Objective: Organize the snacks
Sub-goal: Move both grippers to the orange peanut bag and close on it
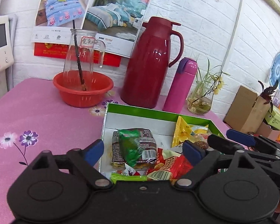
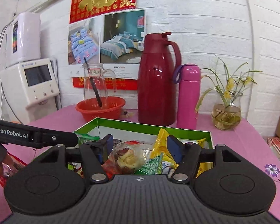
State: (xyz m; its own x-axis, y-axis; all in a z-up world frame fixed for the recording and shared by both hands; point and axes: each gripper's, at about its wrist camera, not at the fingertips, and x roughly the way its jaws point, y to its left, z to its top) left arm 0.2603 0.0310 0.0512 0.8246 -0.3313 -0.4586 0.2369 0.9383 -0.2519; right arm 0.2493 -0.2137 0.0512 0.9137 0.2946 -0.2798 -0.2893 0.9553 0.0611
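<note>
A green box (image 1: 140,112) with a white inside stands on the pink cloth and holds several snack packets. Among them are a green and brown packet (image 1: 134,145), a red one (image 1: 168,168) and a yellow one (image 1: 184,132). My left gripper (image 1: 143,151) hovers open over the box's near end, its pads clear of the packets. The right gripper's fingers (image 1: 240,137) show at the box's right side. In the right wrist view my right gripper (image 2: 140,143) is open above a clear pastry packet (image 2: 127,156) and the yellow packet (image 2: 162,145). The left gripper's finger (image 2: 46,136) reaches in from the left.
Behind the box stand a dark red thermos jug (image 1: 151,63), a pink bottle (image 1: 181,85), a red basin (image 1: 82,91) with a glass pitcher in it, and a glass vase of plants (image 1: 201,100). Cardboard boxes (image 1: 246,108) sit far right, a white appliance (image 2: 31,82) far left.
</note>
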